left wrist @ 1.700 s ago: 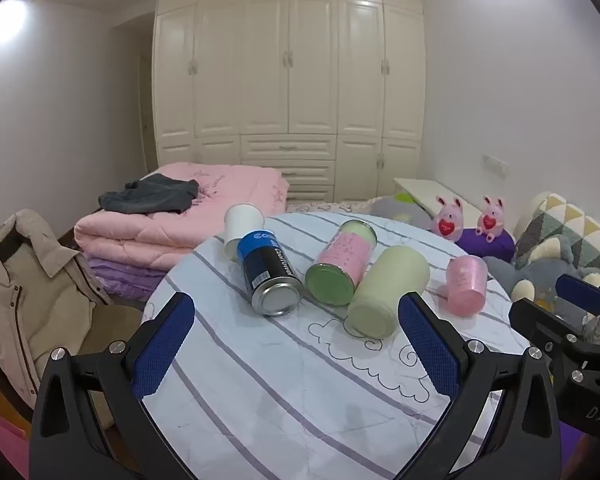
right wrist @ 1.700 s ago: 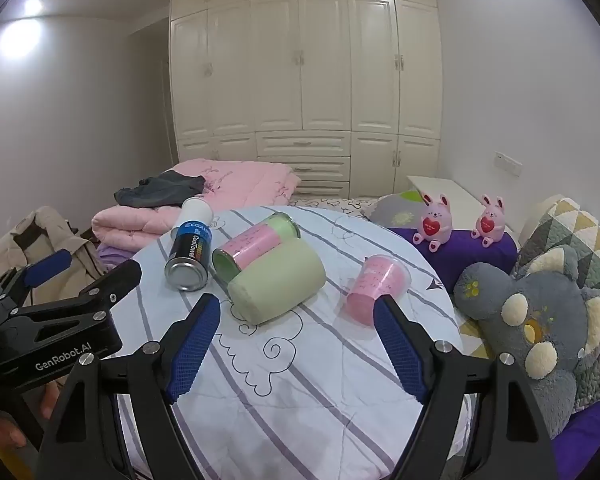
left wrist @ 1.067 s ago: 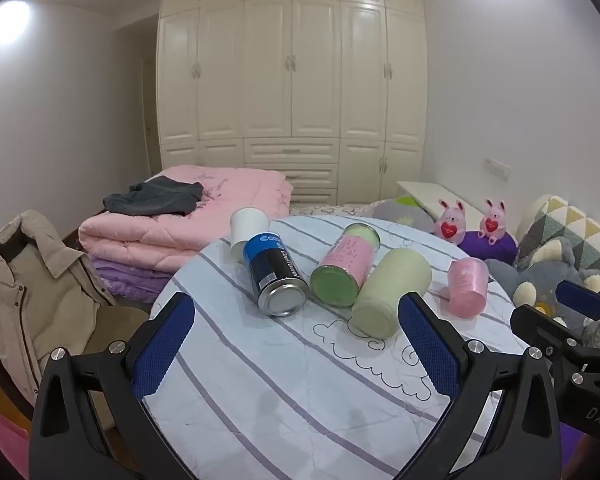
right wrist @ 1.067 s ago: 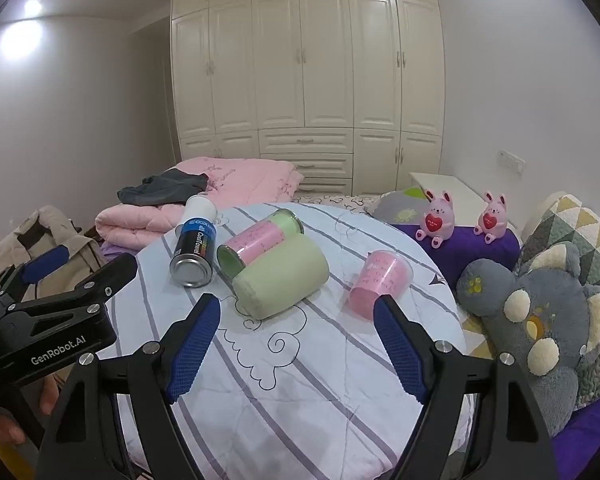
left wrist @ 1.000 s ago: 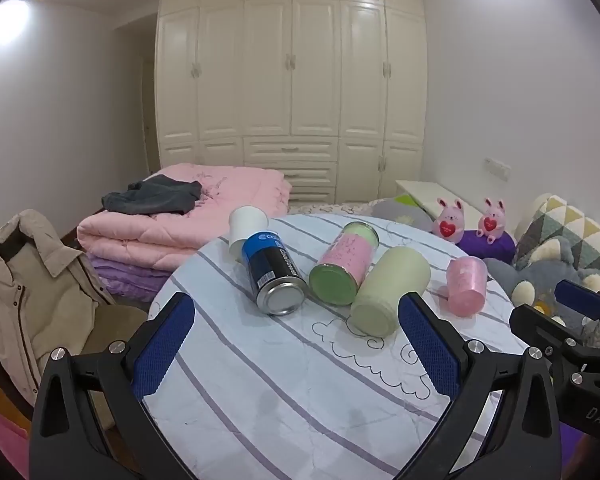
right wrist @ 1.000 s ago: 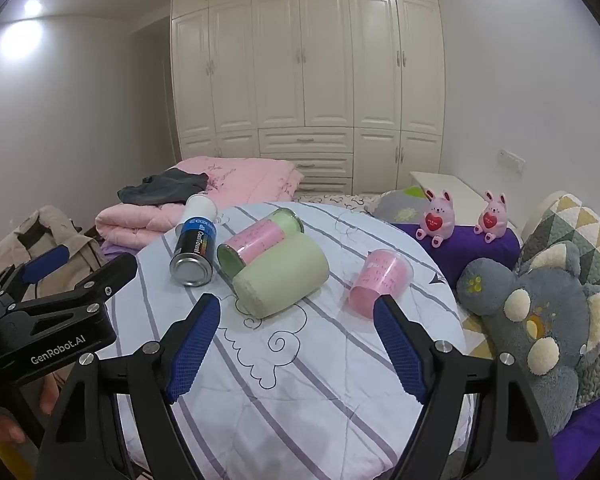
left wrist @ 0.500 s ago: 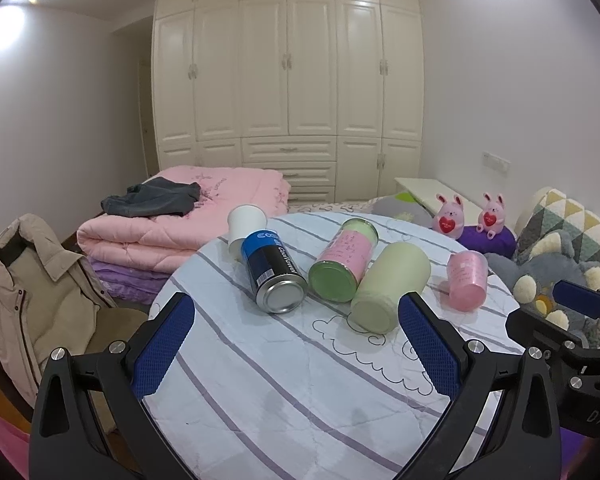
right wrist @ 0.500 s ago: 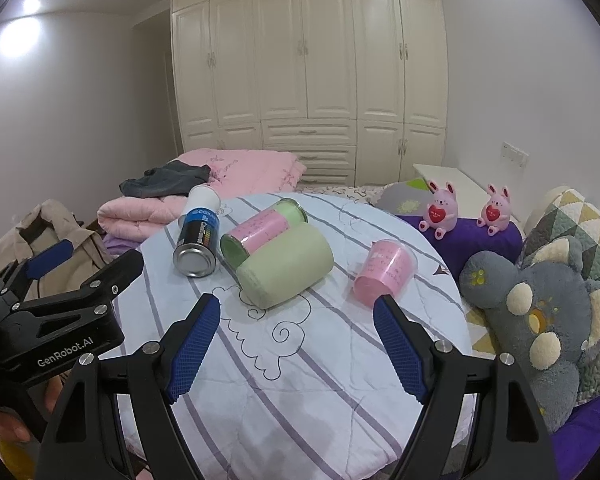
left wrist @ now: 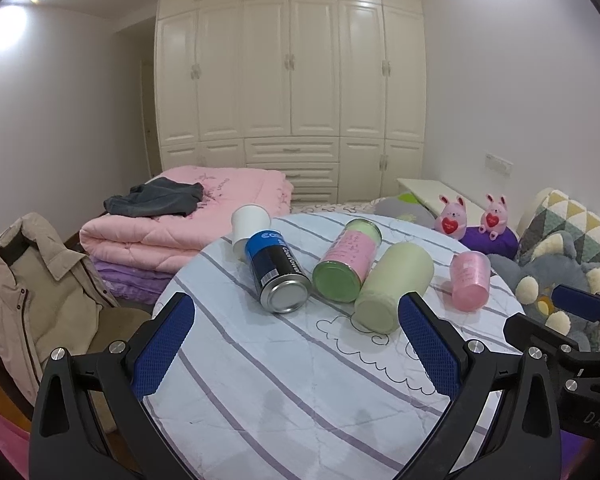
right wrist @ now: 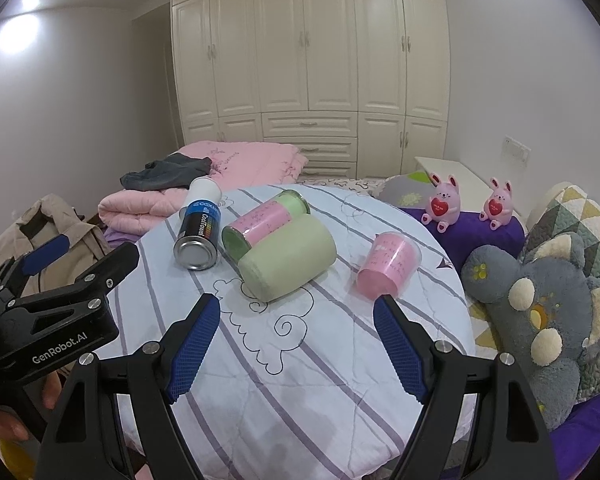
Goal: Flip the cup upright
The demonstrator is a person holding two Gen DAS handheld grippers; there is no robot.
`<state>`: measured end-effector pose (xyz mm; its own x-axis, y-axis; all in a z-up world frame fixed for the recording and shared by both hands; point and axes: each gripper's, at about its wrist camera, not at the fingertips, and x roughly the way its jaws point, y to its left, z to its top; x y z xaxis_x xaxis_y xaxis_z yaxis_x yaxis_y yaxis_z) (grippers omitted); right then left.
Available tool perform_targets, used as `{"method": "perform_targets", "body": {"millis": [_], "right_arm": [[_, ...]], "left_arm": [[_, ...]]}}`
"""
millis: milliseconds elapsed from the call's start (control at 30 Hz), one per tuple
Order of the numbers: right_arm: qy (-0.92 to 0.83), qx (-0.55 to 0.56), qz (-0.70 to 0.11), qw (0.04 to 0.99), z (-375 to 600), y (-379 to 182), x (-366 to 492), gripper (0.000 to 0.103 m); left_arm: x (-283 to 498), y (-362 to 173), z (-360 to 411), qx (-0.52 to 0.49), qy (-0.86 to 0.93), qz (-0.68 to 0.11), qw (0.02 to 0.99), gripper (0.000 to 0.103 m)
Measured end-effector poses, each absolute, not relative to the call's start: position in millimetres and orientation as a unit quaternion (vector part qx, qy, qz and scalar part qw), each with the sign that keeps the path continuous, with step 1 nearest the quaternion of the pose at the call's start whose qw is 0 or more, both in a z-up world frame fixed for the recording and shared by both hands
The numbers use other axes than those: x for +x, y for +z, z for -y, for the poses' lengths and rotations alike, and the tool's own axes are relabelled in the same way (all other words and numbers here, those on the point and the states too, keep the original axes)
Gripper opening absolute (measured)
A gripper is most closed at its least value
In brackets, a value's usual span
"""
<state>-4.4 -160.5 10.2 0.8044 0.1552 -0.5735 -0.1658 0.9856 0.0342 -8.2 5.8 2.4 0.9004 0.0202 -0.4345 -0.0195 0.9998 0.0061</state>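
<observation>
Several cups and cans lie on their sides on a round table with a striped cloth (left wrist: 284,392). A pale green cup (left wrist: 394,284) (right wrist: 288,258) lies in the middle. A pink-and-green jar (left wrist: 346,264) (right wrist: 262,222) and a blue can (left wrist: 278,272) (right wrist: 199,232) lie left of it. A pink cup (left wrist: 469,280) (right wrist: 388,266) lies to the right. A white paper cup (left wrist: 249,226) (right wrist: 204,191) lies at the far edge. My left gripper (left wrist: 296,344) and right gripper (right wrist: 298,346) are open and empty, short of the cups.
A folded pink quilt (left wrist: 188,216) with dark clothing lies behind the table. A beige jacket (left wrist: 24,280) hangs at left. Plush toys (right wrist: 540,300) and two pink bunnies (right wrist: 444,202) sit at right. White wardrobes (left wrist: 292,80) fill the back wall.
Both grippers have shifted slightly, so the table and cups sit a little differently in view. The cups have not moved. Both grippers stay open.
</observation>
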Motion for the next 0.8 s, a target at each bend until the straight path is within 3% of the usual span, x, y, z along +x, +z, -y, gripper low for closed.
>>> {"method": "perform_targets", "body": {"millis": [800], "right_arm": [[0.083,-0.013,-0.322,0.943,158.1,6.7,1.0,0.081]], "left_arm": [[-2.0,-3.3,-5.9,0.001,0.012,-0.238,0.971,0.103]]}}
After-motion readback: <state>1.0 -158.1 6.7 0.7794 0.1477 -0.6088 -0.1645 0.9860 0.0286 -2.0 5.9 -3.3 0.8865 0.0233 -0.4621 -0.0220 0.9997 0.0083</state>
